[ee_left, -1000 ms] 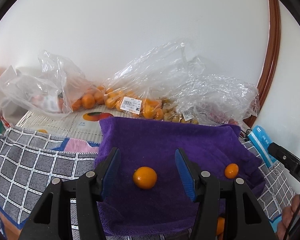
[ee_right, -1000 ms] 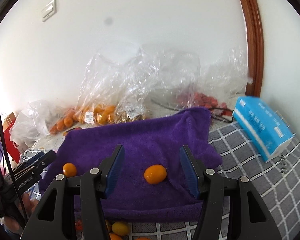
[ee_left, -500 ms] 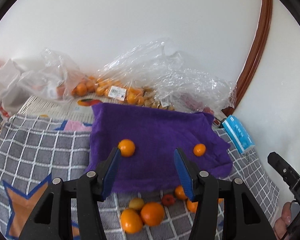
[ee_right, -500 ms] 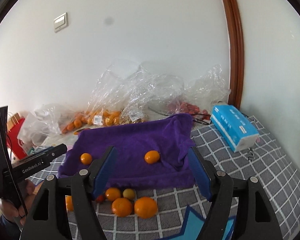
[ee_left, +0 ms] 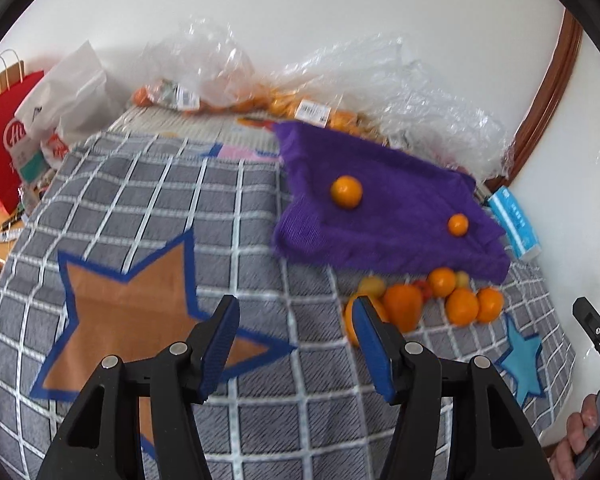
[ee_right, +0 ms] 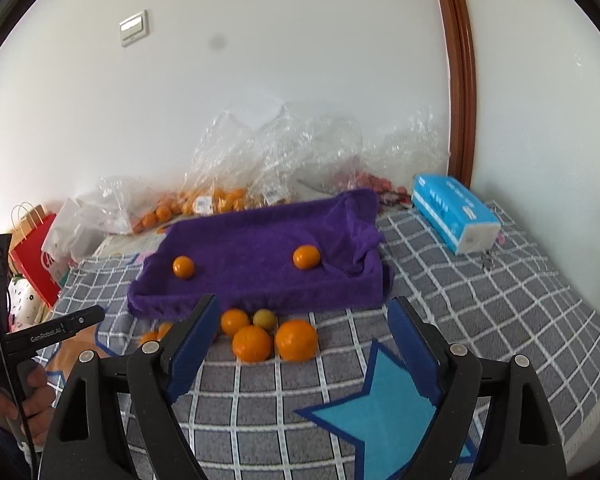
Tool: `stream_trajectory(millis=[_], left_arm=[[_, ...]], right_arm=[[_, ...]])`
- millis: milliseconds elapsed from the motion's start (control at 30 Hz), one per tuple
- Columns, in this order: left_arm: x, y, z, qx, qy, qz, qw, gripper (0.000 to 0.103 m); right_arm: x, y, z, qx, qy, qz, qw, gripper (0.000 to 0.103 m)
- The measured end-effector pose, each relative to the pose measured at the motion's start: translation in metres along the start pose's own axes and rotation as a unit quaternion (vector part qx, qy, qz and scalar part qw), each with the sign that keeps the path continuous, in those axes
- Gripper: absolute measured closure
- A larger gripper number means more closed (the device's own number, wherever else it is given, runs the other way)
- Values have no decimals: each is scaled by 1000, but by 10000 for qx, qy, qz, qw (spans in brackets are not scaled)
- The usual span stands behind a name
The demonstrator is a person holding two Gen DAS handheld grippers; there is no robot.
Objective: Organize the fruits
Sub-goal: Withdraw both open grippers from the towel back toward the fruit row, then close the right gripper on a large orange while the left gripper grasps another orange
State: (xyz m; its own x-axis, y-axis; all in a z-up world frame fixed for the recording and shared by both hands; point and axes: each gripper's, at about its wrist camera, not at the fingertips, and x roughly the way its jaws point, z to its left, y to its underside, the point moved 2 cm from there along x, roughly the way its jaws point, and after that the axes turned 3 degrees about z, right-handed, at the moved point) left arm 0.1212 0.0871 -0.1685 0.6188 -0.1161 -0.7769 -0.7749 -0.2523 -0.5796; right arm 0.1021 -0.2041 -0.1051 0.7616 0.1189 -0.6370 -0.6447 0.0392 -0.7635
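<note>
Towel (ee_right: 260,256), purple, far centre: two oranges (ee_right: 306,257) placed, well apart. Loose fruit pile (ee_right: 274,340) on blanket (ee_right: 480,320) just near of towel: unsorted, most work left. Left gripper (ee_left: 294,344): jaws opening, empty. Right gripper (ee_right: 300,344): jaws opening, empty.

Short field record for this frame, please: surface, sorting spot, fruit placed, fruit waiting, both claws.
surface: grey checked blanket with star patches
sorting spot: purple towel
fruit placed: two oranges on the towel, apart
fruit waiting: loose pile on the blanket at the towel's near edge
left claw: opening, nothing between the jaws
right claw: opening, nothing gripped
background: clear bags of fruit, blue tissue pack
</note>
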Motion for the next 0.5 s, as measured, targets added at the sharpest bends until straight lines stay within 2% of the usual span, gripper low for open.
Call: stream_trajectory(millis=[167,300,367,467,500], left_arm=[[12,18,3,225,-354,127,9990,47],[16,26,7,315,-677,-93,9972,47],[23,29,12,232,-653,4,9976,47],[21,29,17,140,-504,-71,9986,47],[22,30,18,99,-451,-71,9989,47]], right_arm=[[12,22,-4,54,91,190,9998,21],[23,29,-8,109,117,335,9993,27],[33,31,-12,225,9,494,9985,33],[49,33,-14,291,-107,707,9970,44],[55,33,-14,292,-138,751,9967,45]])
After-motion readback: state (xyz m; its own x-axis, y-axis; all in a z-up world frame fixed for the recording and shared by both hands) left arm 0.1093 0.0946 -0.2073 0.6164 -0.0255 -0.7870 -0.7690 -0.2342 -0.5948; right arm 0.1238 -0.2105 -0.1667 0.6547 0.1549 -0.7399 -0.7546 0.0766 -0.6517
